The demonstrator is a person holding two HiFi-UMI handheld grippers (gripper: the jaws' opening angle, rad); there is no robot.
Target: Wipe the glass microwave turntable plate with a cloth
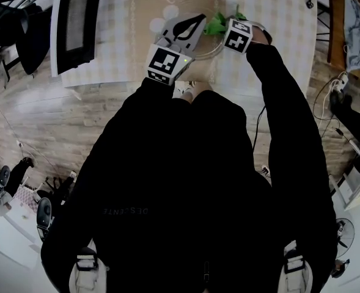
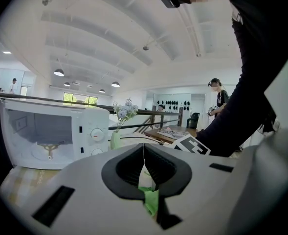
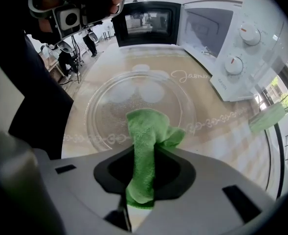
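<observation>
The right gripper [image 3: 143, 166] is clenched on a green cloth [image 3: 146, 131]. The cloth runs up between the jaws, and its free end folds over onto the near part of the plate [image 3: 114, 106].

The plate lies straight ahead of this gripper and just below it. Most of the clear disc stretches away from the jaws toward the open microwave [image 3: 222, 48]. Being round, it has no long axis, so the wipe can likely sweep forward or around from the near edge.

The left gripper [image 2: 144, 166] has its jaws pressed together on something thin and pale, and green shows below it. That appears to be the plate's rim with the cloth beyond, so this gripper probably steadies the plate.

The head view shows both arms reaching forward over the table [image 1: 271, 41], with the grippers close together and the cloth between them. The right one carries the cloth, so the wiping falls to it. Whether the plate rests flat on the table or is slightly lifted cannot be told.
</observation>
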